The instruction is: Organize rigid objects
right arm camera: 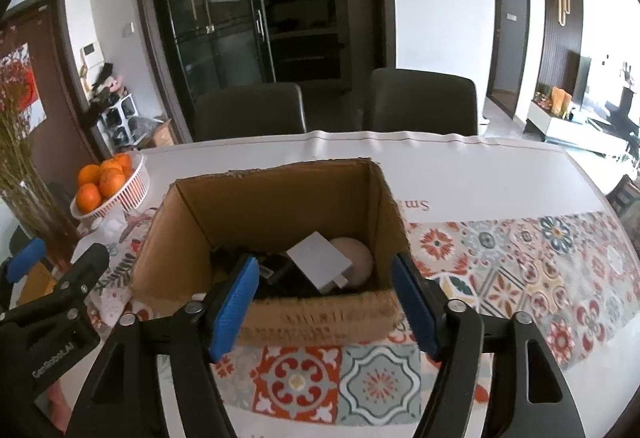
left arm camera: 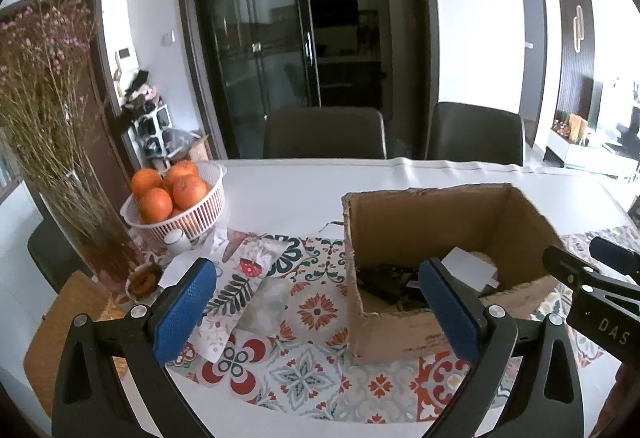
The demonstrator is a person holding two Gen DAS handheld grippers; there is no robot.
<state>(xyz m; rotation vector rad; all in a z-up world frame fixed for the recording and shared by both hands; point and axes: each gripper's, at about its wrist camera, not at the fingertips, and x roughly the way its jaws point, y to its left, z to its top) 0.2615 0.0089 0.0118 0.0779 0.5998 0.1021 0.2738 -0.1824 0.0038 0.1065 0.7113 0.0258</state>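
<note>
Both grippers hang in front of the cardboard box (right arm camera: 276, 238) on the patterned cloth (right arm camera: 520, 270), and nothing is between either pair of jaws. The right gripper (right arm camera: 326, 302) stands spread wide, empty, its blue pads (right arm camera: 234, 302) framing the box's near wall. Inside the box, a white charger (right arm camera: 322, 262) lies flat with its long axis running from about 11 o'clock to 5 o'clock, the metal prongs pointing down toward 5 o'clock at the near wall. Just beside it at 3 o'clock sits a round beige thing (right arm camera: 358, 256), and at 9 o'clock a dark jumble (right arm camera: 276, 274) I can't make out.

The left gripper (left arm camera: 316, 312) is spread wide too, holding nothing, over the cloth at the box's left corner. At 10 o'clock from the box, a white basket (left arm camera: 204, 206) of oranges (left arm camera: 176, 188), then a vase of dried flowers (left arm camera: 60, 142).
</note>
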